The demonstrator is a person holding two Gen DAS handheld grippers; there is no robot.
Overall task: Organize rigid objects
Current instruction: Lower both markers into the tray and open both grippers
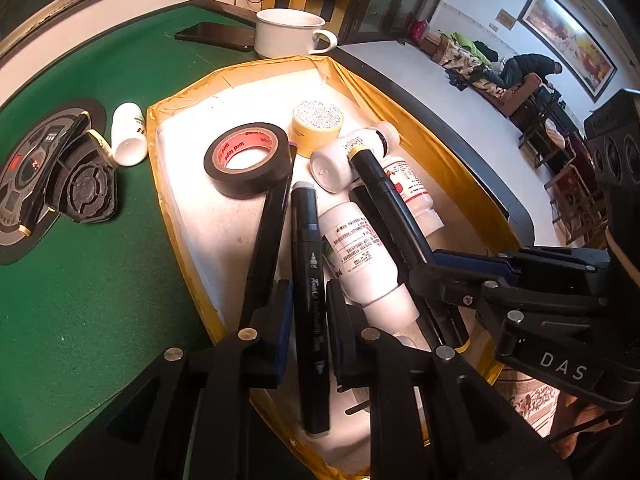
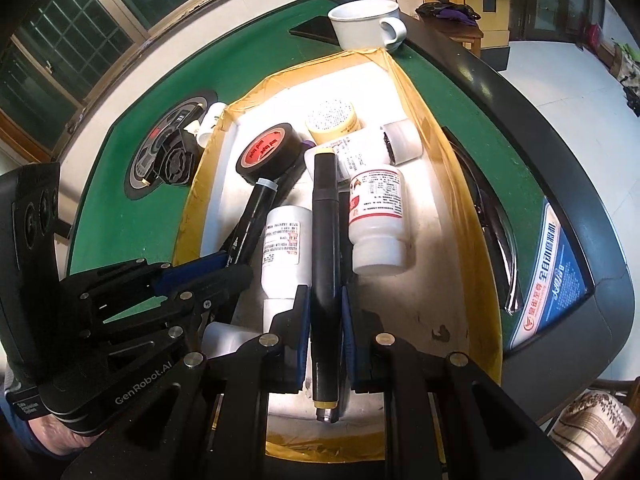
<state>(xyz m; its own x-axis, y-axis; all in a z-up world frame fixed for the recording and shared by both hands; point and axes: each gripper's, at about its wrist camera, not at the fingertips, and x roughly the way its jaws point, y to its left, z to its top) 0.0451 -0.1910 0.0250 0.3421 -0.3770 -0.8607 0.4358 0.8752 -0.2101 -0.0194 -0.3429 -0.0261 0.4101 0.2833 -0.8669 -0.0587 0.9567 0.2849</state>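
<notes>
The left gripper is clamped on one black marker over the tray; the right gripper is clamped on a second marker, gold-banded. A third black pen lies at the first marker's nine o'clock. In the tray: one tape roll at eleven o'clock, one yellow jar at twelve, four white bottles. A fifth bottle lies outside on the green table, one white mug beyond
</notes>
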